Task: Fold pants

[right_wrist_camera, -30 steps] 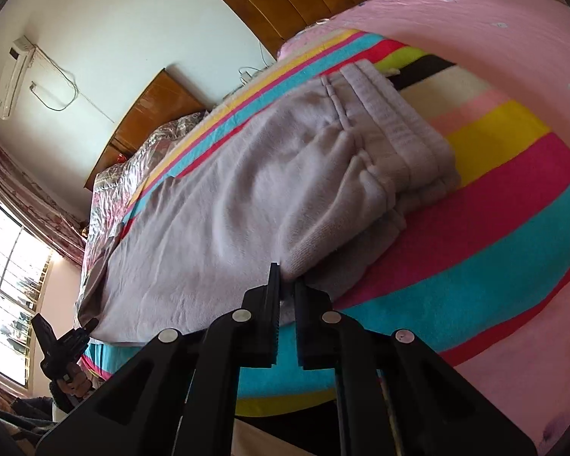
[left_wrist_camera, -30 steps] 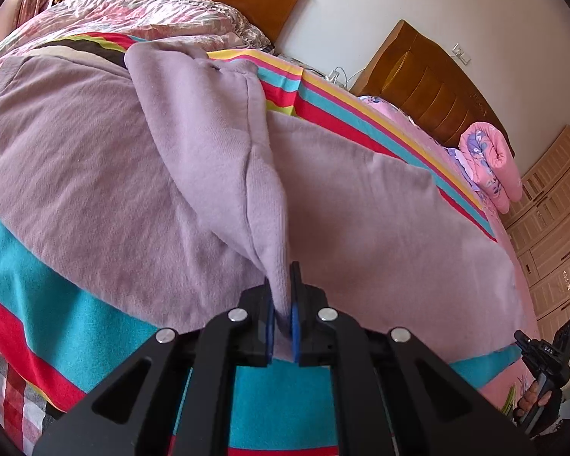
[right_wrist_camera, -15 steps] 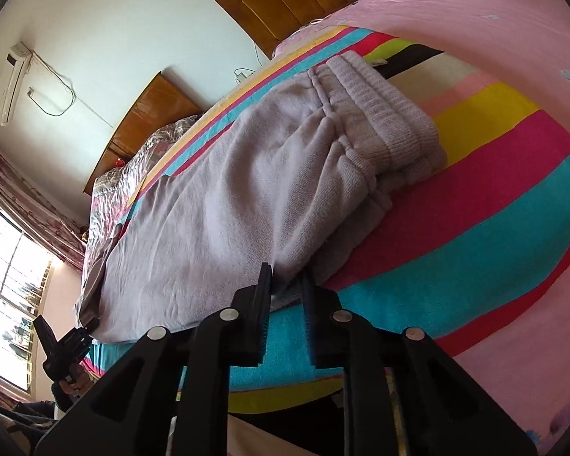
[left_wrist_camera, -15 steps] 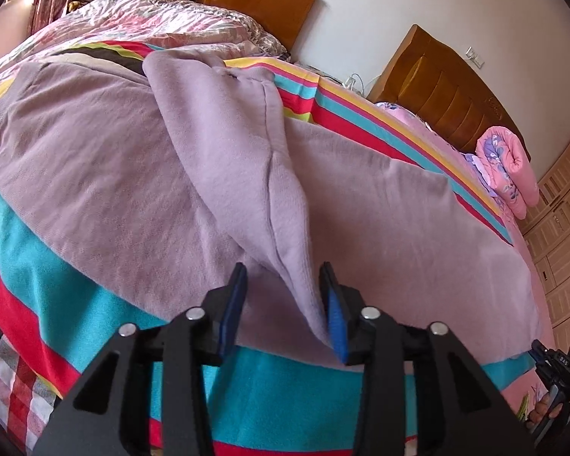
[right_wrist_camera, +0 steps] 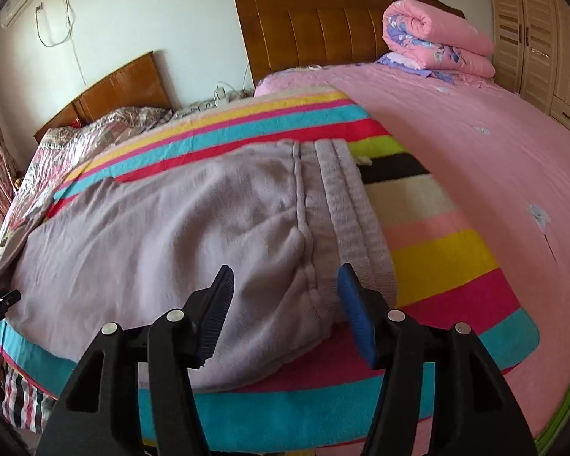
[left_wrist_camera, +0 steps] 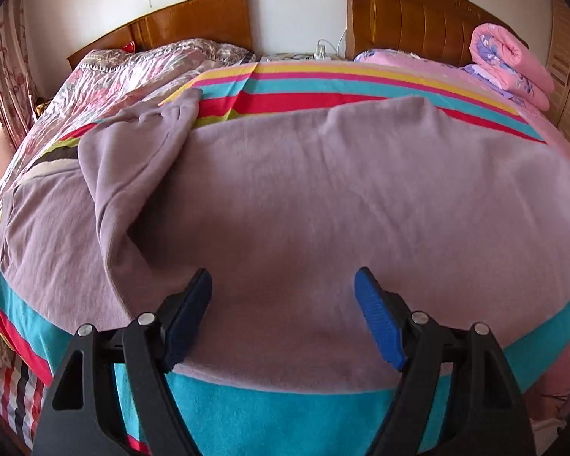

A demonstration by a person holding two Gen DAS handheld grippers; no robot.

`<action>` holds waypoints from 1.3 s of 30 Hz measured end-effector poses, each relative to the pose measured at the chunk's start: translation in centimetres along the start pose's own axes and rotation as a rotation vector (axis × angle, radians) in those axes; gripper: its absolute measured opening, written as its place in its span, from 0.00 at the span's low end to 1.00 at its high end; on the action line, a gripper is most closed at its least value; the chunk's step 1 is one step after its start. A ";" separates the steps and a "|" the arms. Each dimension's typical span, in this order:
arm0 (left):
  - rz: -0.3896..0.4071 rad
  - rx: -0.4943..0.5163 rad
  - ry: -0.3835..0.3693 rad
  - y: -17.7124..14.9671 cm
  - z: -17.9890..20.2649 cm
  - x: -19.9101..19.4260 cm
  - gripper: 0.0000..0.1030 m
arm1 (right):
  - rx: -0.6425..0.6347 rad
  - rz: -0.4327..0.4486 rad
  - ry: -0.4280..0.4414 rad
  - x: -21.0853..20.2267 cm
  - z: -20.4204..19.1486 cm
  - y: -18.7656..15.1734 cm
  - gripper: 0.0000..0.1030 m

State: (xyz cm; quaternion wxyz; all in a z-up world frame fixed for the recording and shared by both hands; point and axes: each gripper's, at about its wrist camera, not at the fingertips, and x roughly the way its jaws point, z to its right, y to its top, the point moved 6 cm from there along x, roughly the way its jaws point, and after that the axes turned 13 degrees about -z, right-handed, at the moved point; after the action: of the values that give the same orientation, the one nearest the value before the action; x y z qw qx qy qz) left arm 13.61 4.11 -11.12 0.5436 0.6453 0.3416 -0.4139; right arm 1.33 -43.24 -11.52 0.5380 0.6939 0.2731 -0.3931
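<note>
Both grippers have let go since the earlier frames: the left gripper [left_wrist_camera: 283,296], formerly pinched on a raised fold of the pants [left_wrist_camera: 323,197], now stands with its jaws spread wide and nothing between the pads, and the fold it carried lies dropped across the garment. The right gripper [right_wrist_camera: 285,296], formerly clamped at the near hem beside the waistband [right_wrist_camera: 345,205], has just been opening as well; its jaws are roughly half apart, straddling the cloth edge without pressing on it. The lilac pants lie spread lengthwise on the striped blanket [left_wrist_camera: 269,414] along the near side of the bed, waistband end toward the right, leg ends toward the left. One leg end [left_wrist_camera: 140,144] sits skewed and rumpled over the other, its cuff pointing away toward the quilt [left_wrist_camera: 133,68]. Judgement: the lengthwise fold appears laid but not squared. Risk: a further fold made over that crooked leg would lock in the misalignment and produce a lopsided bundle. The fleece looks soft and thick, so a shallow pinch may take only the upper layer and pull the halves apart. The near edge lies close to the bed's side; a drag toward the person could slide it off.
</note>
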 end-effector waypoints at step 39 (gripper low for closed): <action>-0.046 -0.003 -0.042 2.8 -0.4 2.5 0.99 | -0.168 -0.209 -0.083 6.9 -14.4 9.6 0.84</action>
State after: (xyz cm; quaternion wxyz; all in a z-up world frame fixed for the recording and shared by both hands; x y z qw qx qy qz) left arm 17.26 4.00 -12.12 0.5419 0.6276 0.3455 -0.4394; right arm 16.35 -32.34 -10.63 0.5611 0.5974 0.3533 -0.4511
